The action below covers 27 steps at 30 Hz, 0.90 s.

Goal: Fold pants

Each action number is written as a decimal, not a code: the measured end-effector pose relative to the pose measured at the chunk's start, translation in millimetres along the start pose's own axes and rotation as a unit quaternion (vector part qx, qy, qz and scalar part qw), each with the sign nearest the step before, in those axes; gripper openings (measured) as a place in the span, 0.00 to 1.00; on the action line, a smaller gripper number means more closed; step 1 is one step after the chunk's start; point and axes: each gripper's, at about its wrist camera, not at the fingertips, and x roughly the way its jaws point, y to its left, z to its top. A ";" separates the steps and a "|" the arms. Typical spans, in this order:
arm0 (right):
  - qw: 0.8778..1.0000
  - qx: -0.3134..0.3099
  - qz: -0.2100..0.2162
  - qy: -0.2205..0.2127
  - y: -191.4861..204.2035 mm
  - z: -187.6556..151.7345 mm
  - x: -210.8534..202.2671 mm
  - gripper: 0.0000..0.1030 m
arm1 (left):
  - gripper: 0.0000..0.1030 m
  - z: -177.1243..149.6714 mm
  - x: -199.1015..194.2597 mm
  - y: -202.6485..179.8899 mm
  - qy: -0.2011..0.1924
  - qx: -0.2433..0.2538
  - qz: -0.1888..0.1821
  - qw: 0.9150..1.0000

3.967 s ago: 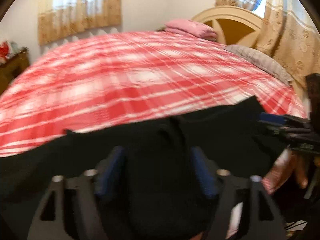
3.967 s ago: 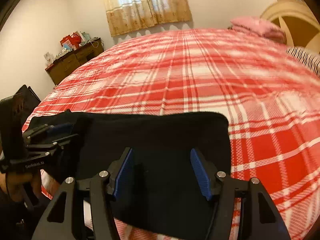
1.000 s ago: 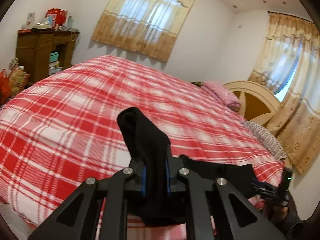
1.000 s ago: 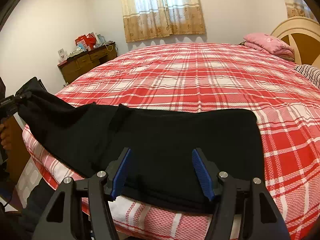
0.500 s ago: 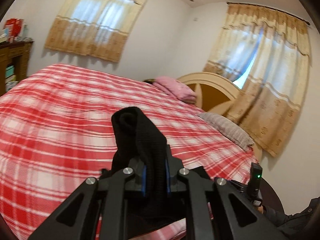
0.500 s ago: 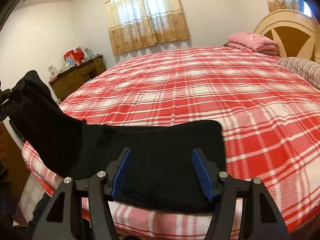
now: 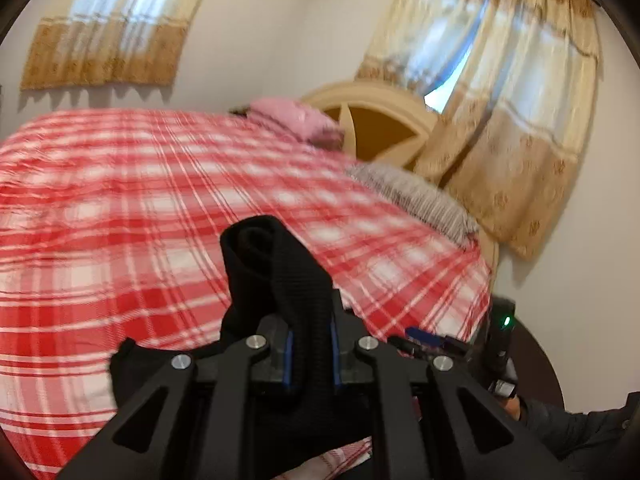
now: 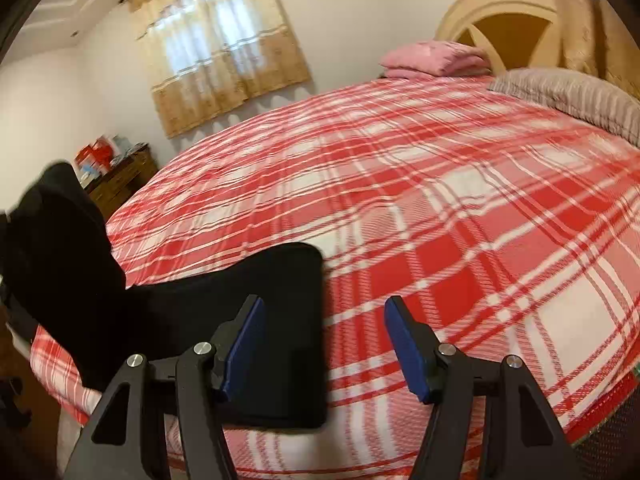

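Observation:
The black pants (image 8: 256, 288) lie across the near edge of the bed with the red plaid cover (image 8: 460, 200). My left gripper (image 7: 310, 354) is shut on one end of the pants (image 7: 276, 268) and holds it lifted above the bed; that raised end also shows at the left of the right wrist view (image 8: 60, 232). My right gripper (image 8: 324, 344) is open and empty, with its left finger over the pants' right end, which rests flat on the cover. The right gripper also shows in the left wrist view (image 7: 430, 338).
A pink folded blanket (image 8: 436, 60) and a grey striped pillow (image 8: 572, 96) lie by the cream headboard (image 8: 500, 12). A wooden dresser (image 8: 120, 180) with clutter stands at the far left. Curtained windows (image 7: 500, 80) line the walls.
My left gripper has carried the lifted pants end to the right, towards the right gripper. The flat part of the pants on the bed has grown shorter. The right gripper stays open.

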 end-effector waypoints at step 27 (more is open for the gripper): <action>0.997 0.047 0.056 -0.017 -11.2 6.8 -6.0 0.62 | 0.69 -45.0 35.9 -33.9 0.009 0.073 0.063 0.995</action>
